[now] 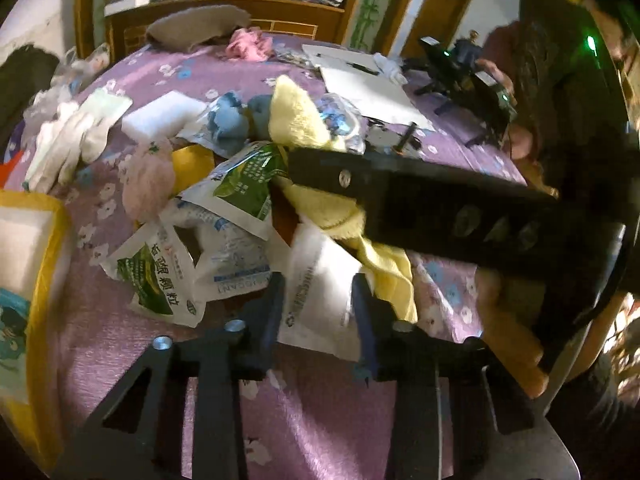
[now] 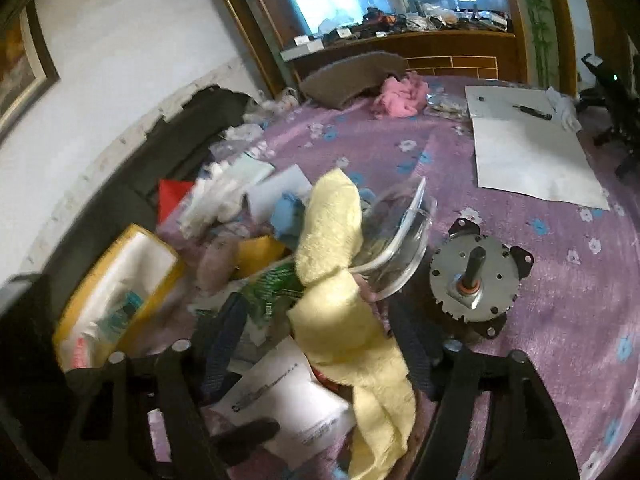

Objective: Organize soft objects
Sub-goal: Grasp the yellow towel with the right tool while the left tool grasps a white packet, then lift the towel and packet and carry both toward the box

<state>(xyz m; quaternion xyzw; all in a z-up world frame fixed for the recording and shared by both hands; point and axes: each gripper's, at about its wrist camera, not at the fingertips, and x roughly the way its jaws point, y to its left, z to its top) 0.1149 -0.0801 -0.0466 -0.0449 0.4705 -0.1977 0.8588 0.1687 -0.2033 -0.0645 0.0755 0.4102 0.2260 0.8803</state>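
Note:
A pile of soft things lies on the purple flowered bedspread [image 1: 320, 420]. My left gripper [image 1: 318, 280] points down at a white packet [image 1: 316, 304]; its two fingers stand close on either side of the packet and their pads touch its edges. A yellow towel [image 2: 340, 320] runs up through the pile between the fingers of my right gripper [image 2: 318, 304], which is open, with a gap between the towel and the pads. One finger [image 1: 340, 178] of the right gripper crosses the left wrist view above the towel [image 1: 296, 120]. Green-and-white sachets [image 1: 160, 280] lie left of the white packet.
A yellow box [image 2: 116, 292] stands at the left. A metal motor [image 2: 476, 276] and clear plastic packaging [image 2: 400, 240] sit right of the towel. White gloves [image 1: 68, 140], a foam block [image 1: 160, 116], a blue plush [image 1: 230, 120] and a white sheet [image 2: 528, 160] lie further back.

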